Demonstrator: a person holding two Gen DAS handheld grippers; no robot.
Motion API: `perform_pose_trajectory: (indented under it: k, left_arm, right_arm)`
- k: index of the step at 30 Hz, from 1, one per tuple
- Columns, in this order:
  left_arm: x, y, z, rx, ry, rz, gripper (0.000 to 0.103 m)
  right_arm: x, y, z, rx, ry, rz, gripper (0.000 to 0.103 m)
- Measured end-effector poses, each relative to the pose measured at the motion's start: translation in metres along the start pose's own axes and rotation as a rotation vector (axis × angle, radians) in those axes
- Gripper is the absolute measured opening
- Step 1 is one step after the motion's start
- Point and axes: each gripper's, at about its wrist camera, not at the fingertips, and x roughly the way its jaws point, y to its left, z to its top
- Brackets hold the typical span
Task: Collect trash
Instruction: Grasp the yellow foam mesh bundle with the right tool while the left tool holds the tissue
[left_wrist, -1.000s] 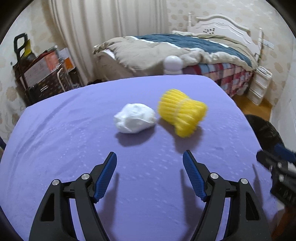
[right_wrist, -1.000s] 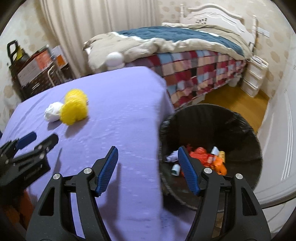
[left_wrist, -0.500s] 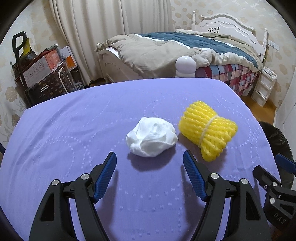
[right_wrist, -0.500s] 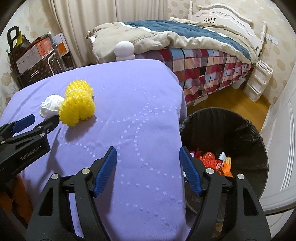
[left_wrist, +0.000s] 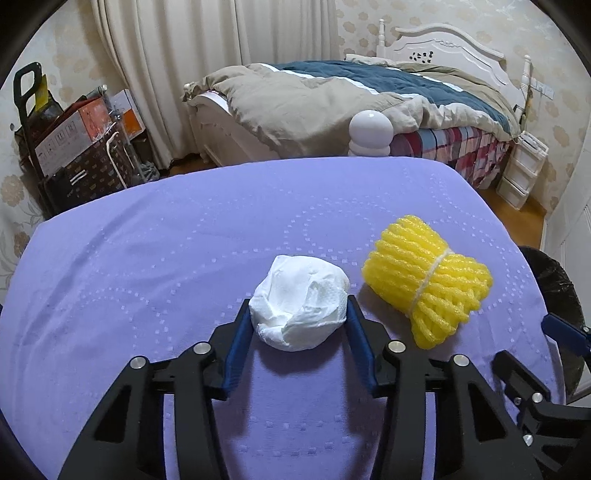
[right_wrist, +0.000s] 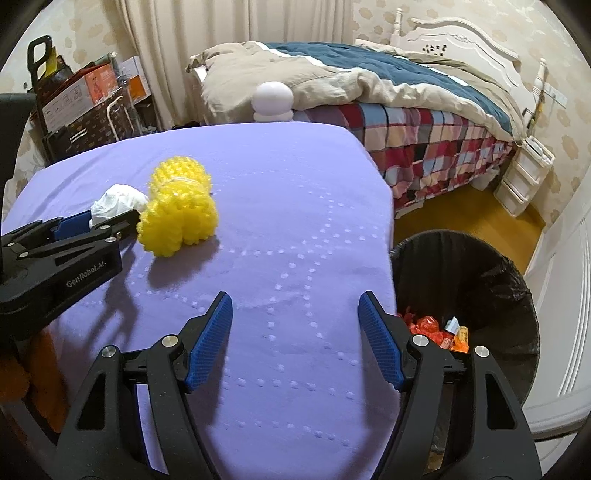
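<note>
Left wrist view sits low and close over the purple table (left_wrist: 147, 266), facing the bed (left_wrist: 332, 92) at 12 o'clock. Right wrist view faces likewise from further right; both share the table (right_wrist: 295, 184) and bed (right_wrist: 369, 85).

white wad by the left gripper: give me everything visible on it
The white wad looks like crumpled tissue or paper towel, soft, creased, roughly ball-shaped. It lies on the purple cloth between the blue pads of the left gripper, which press its sides. The yellow foam net bundle lies just to its right; contact between them cannot be told.
</note>
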Motion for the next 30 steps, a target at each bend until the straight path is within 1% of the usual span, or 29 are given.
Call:
perform_pose_trajectory:
  k: [6,12,21,30]
  left_arm:
    - [-0.001,0.005,-0.002,-0.006,-0.004,0.005,0.046]
    - [-0.002,0.021,-0.005,-0.028,-0.001,0.022,0.046]
    - [-0.003,0.042,-0.007,-0.063,0.001,0.041,0.046]
    - [-0.002,0.06,-0.009,-0.093,0.003,0.045,0.046]
  right_arm:
    - [0.004,0.016,0.005,-0.032,0.001,0.022,0.07]
    - [0.012,0.031,0.013,-0.053,0.003,0.042,0.07]
    - [0.024,0.053,0.027,-0.078,0.005,0.046,0.07]
    - [0.025,0.055,0.029,-0.075,0.002,0.036,0.07]
